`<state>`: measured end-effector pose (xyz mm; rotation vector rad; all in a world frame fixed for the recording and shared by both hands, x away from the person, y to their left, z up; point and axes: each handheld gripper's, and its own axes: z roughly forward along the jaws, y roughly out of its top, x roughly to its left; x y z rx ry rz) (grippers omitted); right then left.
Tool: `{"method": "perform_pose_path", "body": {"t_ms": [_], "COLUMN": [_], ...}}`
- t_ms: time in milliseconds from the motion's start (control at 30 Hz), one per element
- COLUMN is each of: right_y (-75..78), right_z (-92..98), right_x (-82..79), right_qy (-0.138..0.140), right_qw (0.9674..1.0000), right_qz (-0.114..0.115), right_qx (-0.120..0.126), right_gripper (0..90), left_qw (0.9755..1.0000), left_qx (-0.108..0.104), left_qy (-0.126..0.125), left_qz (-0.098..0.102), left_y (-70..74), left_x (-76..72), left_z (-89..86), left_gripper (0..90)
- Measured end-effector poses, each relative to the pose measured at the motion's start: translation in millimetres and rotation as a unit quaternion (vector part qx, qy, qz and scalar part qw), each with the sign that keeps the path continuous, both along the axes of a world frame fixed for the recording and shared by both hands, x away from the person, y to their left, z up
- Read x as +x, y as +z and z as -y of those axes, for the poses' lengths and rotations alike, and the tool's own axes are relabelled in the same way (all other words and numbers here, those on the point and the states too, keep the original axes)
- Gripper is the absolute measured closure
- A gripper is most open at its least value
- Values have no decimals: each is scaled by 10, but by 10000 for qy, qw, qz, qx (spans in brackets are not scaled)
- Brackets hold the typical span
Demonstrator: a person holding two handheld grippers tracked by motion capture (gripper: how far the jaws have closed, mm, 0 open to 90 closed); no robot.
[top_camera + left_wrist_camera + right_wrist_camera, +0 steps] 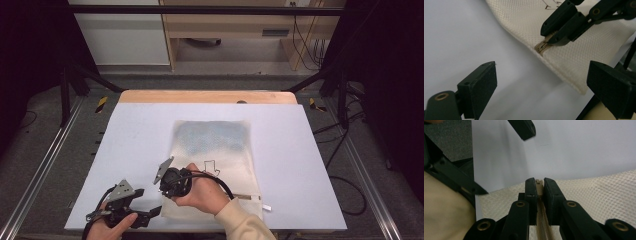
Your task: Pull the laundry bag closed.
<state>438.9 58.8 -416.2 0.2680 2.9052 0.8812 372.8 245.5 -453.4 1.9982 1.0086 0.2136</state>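
Zipper pouch [216,160] of cream mesh fabric lies flat on our table [135,145], near the front edge and a little right of centre, with a small line drawing on its face. Our right hand-held gripper [538,185] has its jaws pressed together on the zipper pull [543,45] at the pouch's near left corner; the right gripper view shows the tan zipper tape [543,220] running between them. Our left hand-held gripper [541,82] sits just beside that corner with its jaws wide apart, touching nothing, the pouch edge between them in the left gripper view.

We judge the main risk to be the pouch sliding. Nothing pins the fabric, so a pull along the zipper could drag the whole pouch across the smooth table instead of moving the slider. The pull is small and caught only at the jaw tips, so it could slip out under a sideways tug. If the left hand-held gripper closes too shallowly on the corner, it may pinch only the top layer, or miss it.

The table has a plain pale sheet over a wooden top. Around it we see a dark metal frame, grey floor with cables, and light wooden furniture [240,30] at the back wall.
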Motion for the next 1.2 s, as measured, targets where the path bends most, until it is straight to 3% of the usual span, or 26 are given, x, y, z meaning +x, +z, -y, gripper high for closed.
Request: {"method": "perform_pose_path", "body": {"t_ms": [67,167,233,433,633,733,800,900,933,1000,1200], "right_y": [10,28,40,57,54,51,49,44,47,47,43], "right_z": [9,18,20,23,21,17,6,3,6,6,0], "right_x": [-7,-12,-14,-24,-20,-22,-38,-44,-46,-44,-37], "right_qy": [24,4,20,39,77,80,53,55,53,80,114], "right_qw": [10000,10000,10000,9999,9999,9999,9999,9999,9999,9999,9999], "right_qz": [-1,14,54,85,104,113,101,99,102,106,122], "right_qx": [14,35,29,37,42,48,9,9,-12,-4,-2], "right_gripper": [818,818,818,819,819,819,819,819,819,819,819], "left_qw": [9998,9998,9990,9981,9955,9950,9927,9925,9908,9911,9857], "left_qx": [-163,-179,-343,-335,-526,-508,-667,-655,-790,-786,-1038], "left_qy": [76,3,-127,-264,-466,-528,-558,-586,-603,-592,-729], "left_qz": [-39,-111,-269,-444,-628,-673,-830,-845,-915,-898,-1108], "left_y": [-11,-31,-63,-132,-166,-189,-222,-231,-235,-236,-292], "left_x": [30,76,105,179,215,226,238,247,263,277,330], "left_z": [33,73,94,153,169,178,183,191,183,172,160], "left_gripper": [118,163,179,236,342,354,389,415,440,446,482]}}
